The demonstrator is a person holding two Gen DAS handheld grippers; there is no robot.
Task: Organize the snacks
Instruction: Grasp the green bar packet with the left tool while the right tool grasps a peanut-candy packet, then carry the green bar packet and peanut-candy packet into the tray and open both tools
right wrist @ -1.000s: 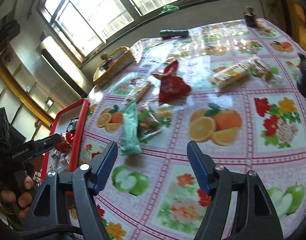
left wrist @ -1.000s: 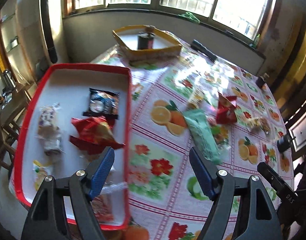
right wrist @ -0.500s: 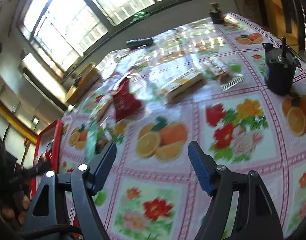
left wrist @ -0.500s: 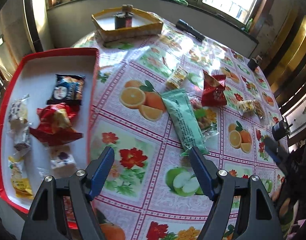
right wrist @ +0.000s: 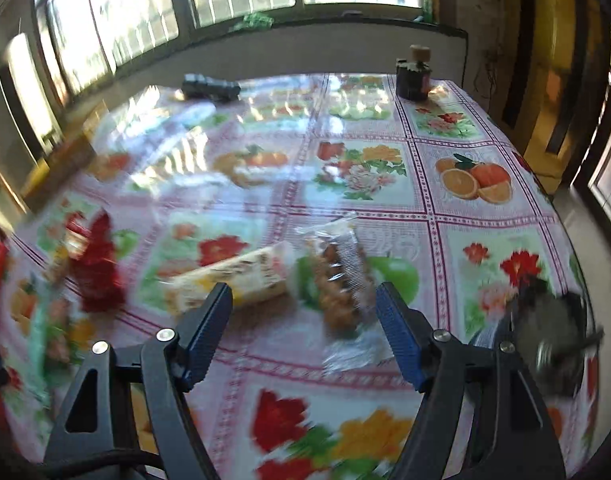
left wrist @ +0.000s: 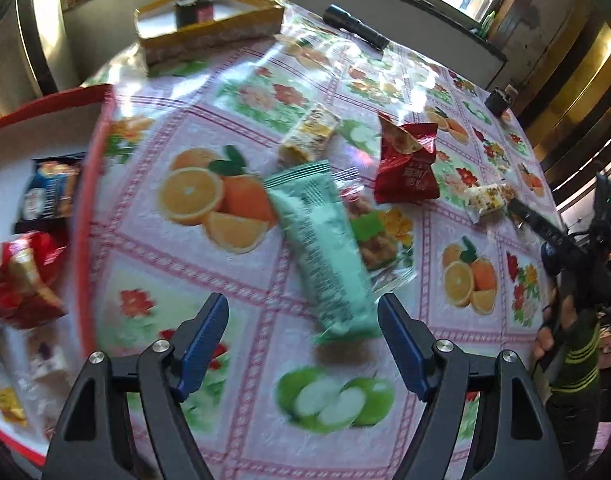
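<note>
A long mint-green snack packet lies on the fruit-print tablecloth, its near end just ahead of my open left gripper. A clear bag of nuts lies under its right side. Beyond are a red packet and a yellow-and-white bar. The red tray at the left holds several snacks. My right gripper hangs open over a yellow-and-white bar and a clear nut bag; nothing is held. The red packet shows blurred at its left.
A yellow box with a dark jar stands at the far edge. A black torch lies near the window sill. A small dark bottle is at the far right corner. A dark object sits blurred near the right edge.
My left gripper has swung right from above the red tray to the green packet. My right gripper has swept right from the green packet to the yellow bar and nut bag.
</note>
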